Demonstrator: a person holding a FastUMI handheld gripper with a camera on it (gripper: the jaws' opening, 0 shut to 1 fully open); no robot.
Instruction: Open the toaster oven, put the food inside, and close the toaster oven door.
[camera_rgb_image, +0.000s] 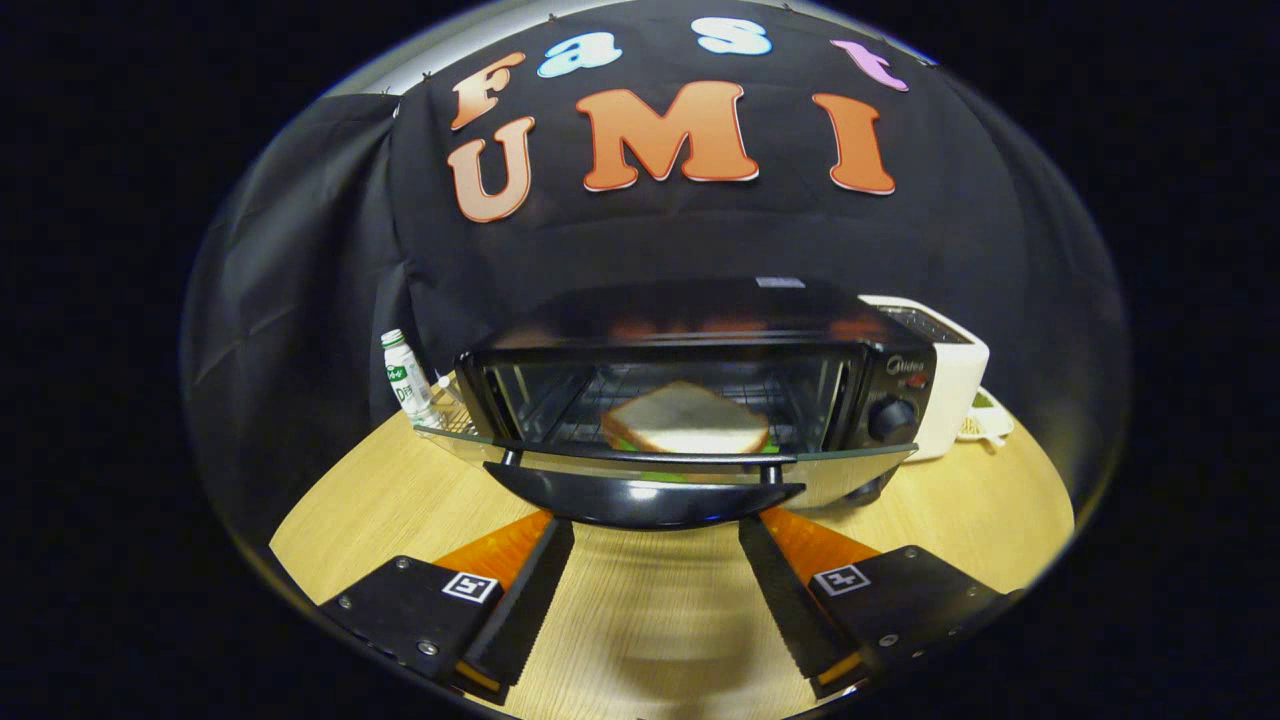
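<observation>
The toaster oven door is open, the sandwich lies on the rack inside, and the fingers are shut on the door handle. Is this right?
Not quite. In the gripper view the fingers are spread open and hold nothing; the door handle lies just ahead of them. The toaster oven door is indeed open, with the sandwich on the rack inside.

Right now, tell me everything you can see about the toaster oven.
The toaster oven is a black, glossy box standing on the wooden table, a round knob on its right-hand control panel. Its glass door is folded down flat, with a dark curved handle just ahead of the open gripper, whose fingers are clear of it. A slice of white bread lies inside on the wire rack. A white appliance stands beside it on the knob side, a small bottle on the other.
</observation>
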